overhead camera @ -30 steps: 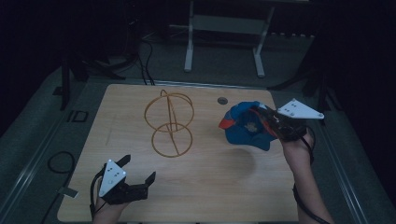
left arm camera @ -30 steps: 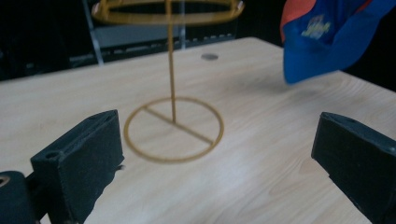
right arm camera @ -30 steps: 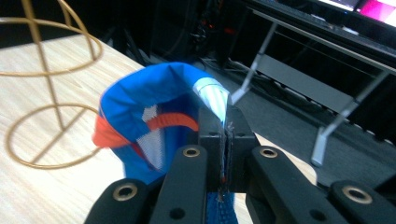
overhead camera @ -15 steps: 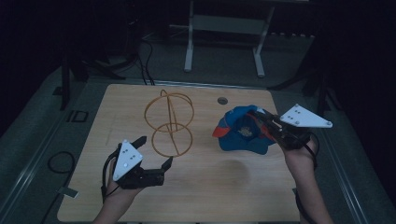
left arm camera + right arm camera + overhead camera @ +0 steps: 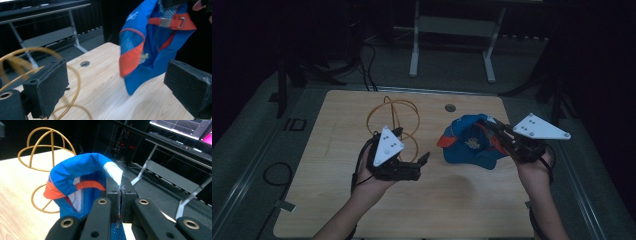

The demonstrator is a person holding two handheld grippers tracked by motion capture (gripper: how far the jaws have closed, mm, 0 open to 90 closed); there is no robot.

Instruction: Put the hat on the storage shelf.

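A blue cap (image 5: 469,145) with an orange brim hangs lifted at the table's right, and my right gripper (image 5: 492,127) is shut on its edge. In the right gripper view the jaws pinch the cap's rim (image 5: 113,172) at my right gripper (image 5: 120,192), and the cap (image 5: 75,170) droops to the left. A gold wire dome stand (image 5: 394,120) sits upright at the table's middle. My left gripper (image 5: 411,145) hovers in front of the stand, open and holding nothing. In the left gripper view my left gripper (image 5: 117,90) has its wide-apart jaws facing the cap (image 5: 150,50), with the wire stand (image 5: 75,82) at its left.
The wooden table (image 5: 462,210) has a round hole (image 5: 450,107) near its far edge. A grey metal frame (image 5: 452,30) stands on the floor behind it. Cables lie on the floor at the far left.
My left gripper has risen and moved from the table's front left toward the middle, close to the wire stand. The right gripper with the cap has shifted only slightly.
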